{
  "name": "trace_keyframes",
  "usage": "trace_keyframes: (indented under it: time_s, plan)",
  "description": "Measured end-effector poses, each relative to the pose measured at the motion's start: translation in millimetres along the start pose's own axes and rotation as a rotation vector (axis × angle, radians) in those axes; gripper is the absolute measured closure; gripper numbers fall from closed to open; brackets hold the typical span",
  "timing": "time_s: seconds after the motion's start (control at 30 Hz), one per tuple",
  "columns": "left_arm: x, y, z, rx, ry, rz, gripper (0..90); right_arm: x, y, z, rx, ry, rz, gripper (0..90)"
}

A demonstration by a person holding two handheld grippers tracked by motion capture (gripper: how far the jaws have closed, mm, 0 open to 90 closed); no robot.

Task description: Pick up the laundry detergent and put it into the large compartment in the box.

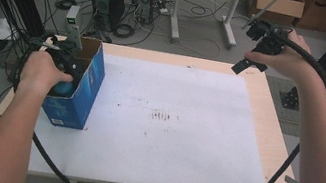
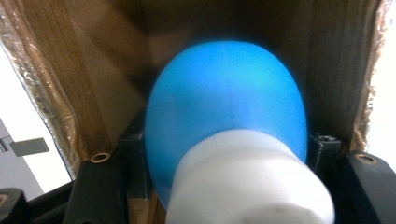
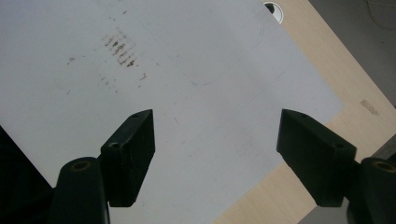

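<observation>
The left hand [image 1: 42, 73] reaches into the open top of a blue carton [image 1: 80, 92] standing at nine o'clock on the table [image 1: 266, 125]. In the left gripper view, the left gripper [image 2: 224, 154] pinches a blue bulb [image 2: 226, 102] with a white base inside the brown cardboard walls. The right arm stretches toward one o'clock, lifted above the far corner; the right gripper [image 3: 215, 149] has its jaws spread wide over the white sheet [image 1: 170, 123]. No writing is legible.

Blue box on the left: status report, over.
Left gripper shut on blue bulb inside blue box. Right gripper open, raised off table. Nothing in the way.
</observation>
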State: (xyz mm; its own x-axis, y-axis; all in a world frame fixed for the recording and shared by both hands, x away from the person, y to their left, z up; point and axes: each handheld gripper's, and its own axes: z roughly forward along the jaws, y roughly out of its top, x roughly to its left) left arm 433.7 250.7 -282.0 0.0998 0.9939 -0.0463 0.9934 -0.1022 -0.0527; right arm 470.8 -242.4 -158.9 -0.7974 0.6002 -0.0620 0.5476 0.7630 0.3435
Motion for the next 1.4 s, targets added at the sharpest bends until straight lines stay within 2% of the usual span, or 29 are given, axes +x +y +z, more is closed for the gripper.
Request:
trace_keyframes:
  time_s: [0.43, 0.77, 0.93, 1.0, 1.1, 1.2, 1.4]
  plan:
    - [0.3, -0.8, -1.1, -0.009, 0.001, -0.010, 37.0, -0.6, -1.2, -0.4, -0.002, 0.000, 0.001, 28.0]
    - [-1.0, -2.5, -7.7, -0.021, 0.008, -0.003, 35.9, 0.7, -0.9, -0.8, -0.003, 0.001, 0.000, 28.0]
    - [-2.3, -3.8, -11.4, -0.029, 0.028, 0.009, 32.6, 1.4, -1.2, -1.5, -0.005, 0.002, 0.000, 28.0]
    - [-2.9, -4.6, -15.0, -0.031, 0.042, 0.007, 30.0, 1.1, -1.5, -2.0, -0.005, 0.000, 0.000, 28.0]
    - [-4.2, -6.3, -22.7, -0.056, 0.032, 0.010, 27.1, 0.9, -1.7, -2.4, -0.007, 0.001, 0.003, 28.0]
    - [-7.1, -7.6, -29.9, -0.072, 0.046, 0.013, 24.1, 1.3, -1.7, -2.2, -0.005, 0.002, 0.000, 28.0]
    - [-17.8, -10.9, -48.7, -0.104, 0.087, 0.069, 19.7, 1.5, -1.7, -1.6, -0.006, 0.003, 0.003, 27.9]
